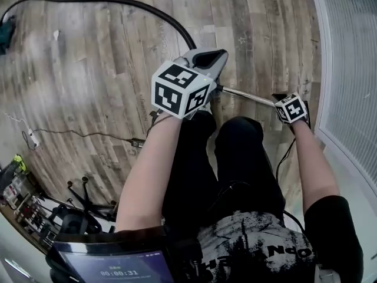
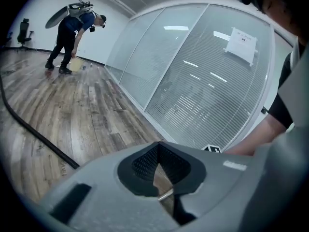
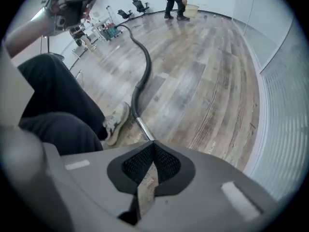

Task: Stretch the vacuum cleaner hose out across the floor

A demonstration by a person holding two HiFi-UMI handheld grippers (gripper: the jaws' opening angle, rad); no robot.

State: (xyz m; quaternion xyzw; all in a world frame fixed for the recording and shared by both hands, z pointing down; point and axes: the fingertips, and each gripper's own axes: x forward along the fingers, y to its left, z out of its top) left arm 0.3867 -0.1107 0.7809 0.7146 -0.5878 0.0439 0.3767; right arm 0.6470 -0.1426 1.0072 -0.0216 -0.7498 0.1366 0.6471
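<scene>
- An open-plan office or test room, largely cleared.
- Wide plank floor (image 1: pixel 88 58) across the head view.
- Full-height glass partition (image 2: pixel 193 81) with horizontal blinds fills the middle of the left gripper view; a paper sheet (image 2: pixel 243 43) is stuck to it at upper right.
- Office chairs (image 3: pixel 141 5) stand by the white wall at the top of the right gripper view.
- A second person (image 2: pixel 72 28) bends over a bucket (image 2: pixel 77 63) at upper left.

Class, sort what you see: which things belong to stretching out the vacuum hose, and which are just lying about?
Job in hand: black hose; metal tube at its end.
Just lying about: thin cable; chair base.
</scene>
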